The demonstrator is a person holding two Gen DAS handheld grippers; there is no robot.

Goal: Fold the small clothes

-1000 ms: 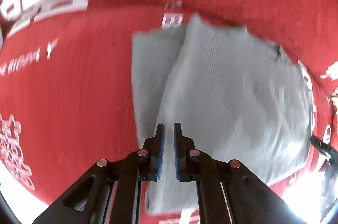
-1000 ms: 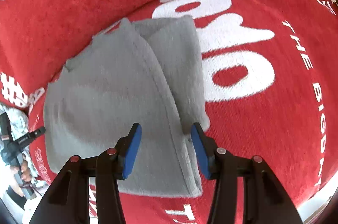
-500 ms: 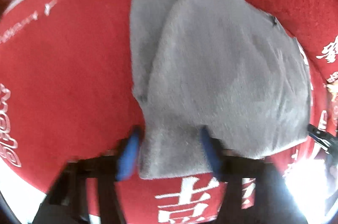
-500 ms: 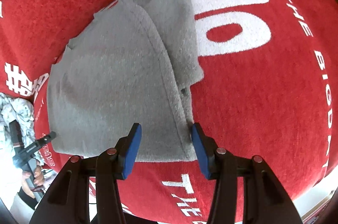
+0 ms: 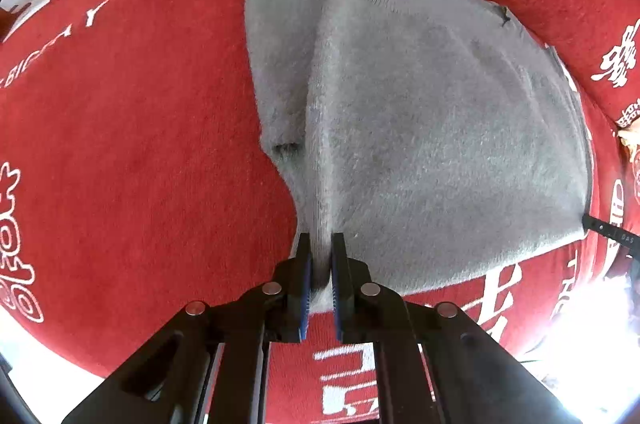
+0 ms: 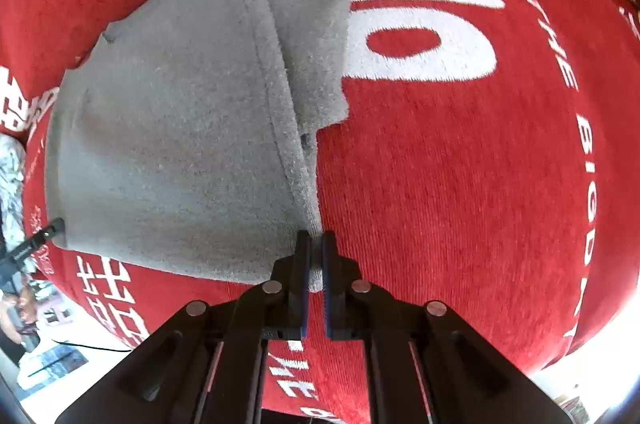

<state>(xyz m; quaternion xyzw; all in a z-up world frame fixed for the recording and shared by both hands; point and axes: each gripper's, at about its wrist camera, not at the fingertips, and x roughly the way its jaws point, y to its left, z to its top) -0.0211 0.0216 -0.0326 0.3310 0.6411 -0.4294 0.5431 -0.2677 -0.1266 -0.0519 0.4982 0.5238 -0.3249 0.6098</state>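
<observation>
The gray cloth (image 5: 420, 128) lay partly folded on a red blanket (image 5: 140, 144), and the left gripper (image 5: 319, 256) and the right gripper (image 6: 315, 252) each pinched a near corner of it tight. The next fold looked ready to start, so both corners probably had to go up and over together. White letters on the blanket read "THE BIG", and the rest was too bent to read.

hidden: grey garment (image 5: 420, 128) hem corners between each tool's pads | cut off: white lettering (image 6: 420, 36) on red cloth (image 6: 460, 164), ahead of tool | glare: bottom-right corner behind left tool (image 5: 319, 256)
</observation>
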